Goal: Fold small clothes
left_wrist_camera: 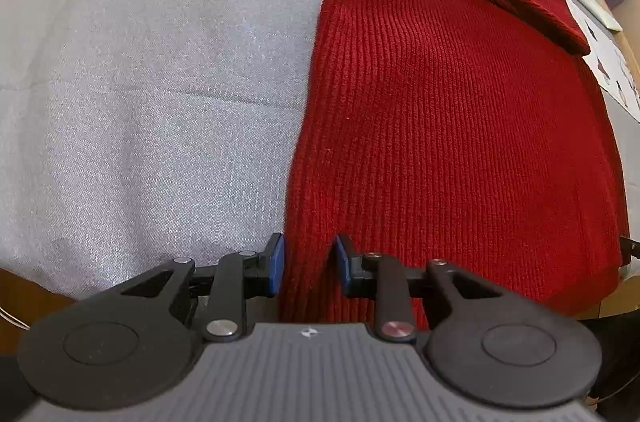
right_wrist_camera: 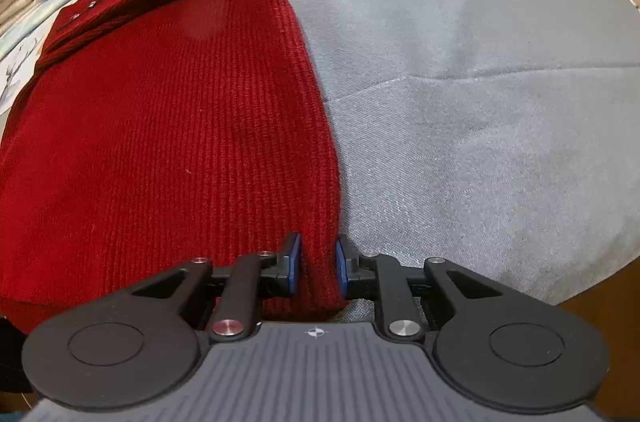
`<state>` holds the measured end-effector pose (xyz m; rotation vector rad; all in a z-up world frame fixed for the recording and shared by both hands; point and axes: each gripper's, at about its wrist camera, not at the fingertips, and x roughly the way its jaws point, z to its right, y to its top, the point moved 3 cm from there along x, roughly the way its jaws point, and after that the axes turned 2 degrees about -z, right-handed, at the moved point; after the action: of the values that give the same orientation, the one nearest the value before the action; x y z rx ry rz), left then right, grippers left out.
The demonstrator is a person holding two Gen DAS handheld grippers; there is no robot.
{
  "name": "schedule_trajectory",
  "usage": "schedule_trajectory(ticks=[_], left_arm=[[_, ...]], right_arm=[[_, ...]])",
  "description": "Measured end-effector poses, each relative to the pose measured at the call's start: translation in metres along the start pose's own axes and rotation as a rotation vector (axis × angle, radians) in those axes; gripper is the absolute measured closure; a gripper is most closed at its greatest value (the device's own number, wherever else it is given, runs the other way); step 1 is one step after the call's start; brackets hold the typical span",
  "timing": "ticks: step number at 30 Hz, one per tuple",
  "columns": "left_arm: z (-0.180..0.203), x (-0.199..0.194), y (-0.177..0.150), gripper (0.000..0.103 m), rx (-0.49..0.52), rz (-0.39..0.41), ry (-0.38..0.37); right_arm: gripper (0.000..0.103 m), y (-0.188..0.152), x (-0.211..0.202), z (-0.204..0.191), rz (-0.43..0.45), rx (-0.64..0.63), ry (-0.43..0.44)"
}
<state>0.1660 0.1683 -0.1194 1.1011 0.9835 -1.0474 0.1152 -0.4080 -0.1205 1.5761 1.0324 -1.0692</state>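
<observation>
Both claws pointed down at the near hem of a red ribbed sweater [left_wrist_camera: 460, 142] lying flat on a grey cloth [left_wrist_camera: 160, 102] over the bench. Left claw [left_wrist_camera: 310, 264] straddled the sweater's left corner, jaws narrow, with knit between the blue pads [left_wrist_camera: 277, 262]; whether they pressed it I could not tell. Right claw [right_wrist_camera: 318, 264] was narrow too, its pads [right_wrist_camera: 295, 262] gripping the right corner's edge. Beyond both claws, the folded sleeve and buttoned collar lay at the far end.
</observation>
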Motion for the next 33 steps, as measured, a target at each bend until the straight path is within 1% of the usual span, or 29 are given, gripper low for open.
schedule_trajectory(ticks=[5,9,14,25,27,29,33], left_arm=[[0.003,-0.002,0.002,0.073,0.003,0.000,0.014],[0.017,0.002,0.003,0.073,0.036,0.003,0.042],[0.020,0.003,0.004,0.073,0.042,0.009,0.054],[0.020,0.004,0.002,0.073,0.051,0.016,0.063],[0.021,0.004,0.002,0.075,0.052,0.018,0.064],[0.023,0.004,0.000,0.083,0.057,0.023,0.059],[0.023,0.000,-0.002,0.087,0.057,0.045,0.051]], right_arm=[[0.080,-0.001,0.002,0.000,-0.003,-0.002,-0.007],[0.080,-0.003,0.001,-0.004,0.005,-0.016,-0.013],[0.086,-0.006,-0.002,-0.005,0.018,-0.017,-0.024],[0.086,-0.008,-0.003,-0.006,0.020,-0.015,-0.032],[0.086,-0.008,-0.004,-0.006,0.023,-0.014,-0.033],[0.088,-0.008,-0.004,-0.006,0.028,-0.014,-0.034],[0.090,-0.006,-0.009,-0.003,0.051,0.001,-0.034]])
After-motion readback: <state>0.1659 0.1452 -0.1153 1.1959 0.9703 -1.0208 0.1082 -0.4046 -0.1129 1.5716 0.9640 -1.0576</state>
